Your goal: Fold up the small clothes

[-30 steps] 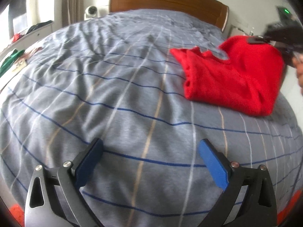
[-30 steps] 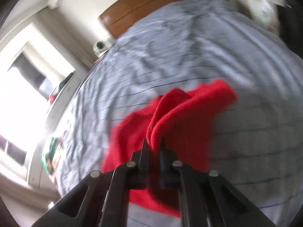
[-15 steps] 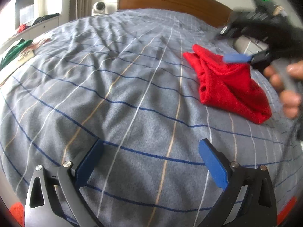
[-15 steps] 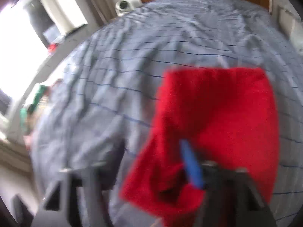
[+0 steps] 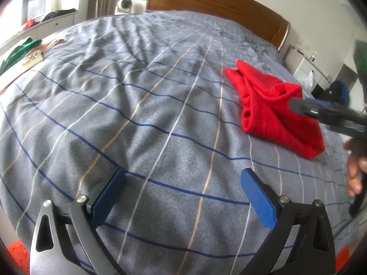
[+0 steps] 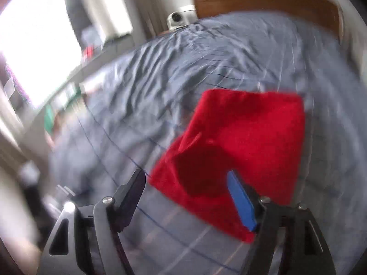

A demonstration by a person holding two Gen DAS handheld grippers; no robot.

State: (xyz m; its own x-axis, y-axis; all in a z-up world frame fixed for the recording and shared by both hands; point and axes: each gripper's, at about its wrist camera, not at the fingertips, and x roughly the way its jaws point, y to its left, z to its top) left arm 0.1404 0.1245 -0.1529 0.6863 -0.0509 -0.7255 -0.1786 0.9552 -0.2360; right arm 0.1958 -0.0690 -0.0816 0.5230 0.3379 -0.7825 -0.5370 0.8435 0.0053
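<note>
The bed [image 5: 142, 105], covered in grey striped bedding, carries the red garment [image 5: 273, 112] on its right side, folded into a compact bundle. Folding appears largely done; edges look loose. The left gripper [image 5: 183, 194] is spread wide, holding nothing. The right gripper [image 6: 185, 194] is spread above the garment, gripping nothing.

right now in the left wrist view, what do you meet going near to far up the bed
left gripper with its fingers apart over the bedspread → bare striped bedspread → red garment lying folded at the right → wooden headboard
</note>
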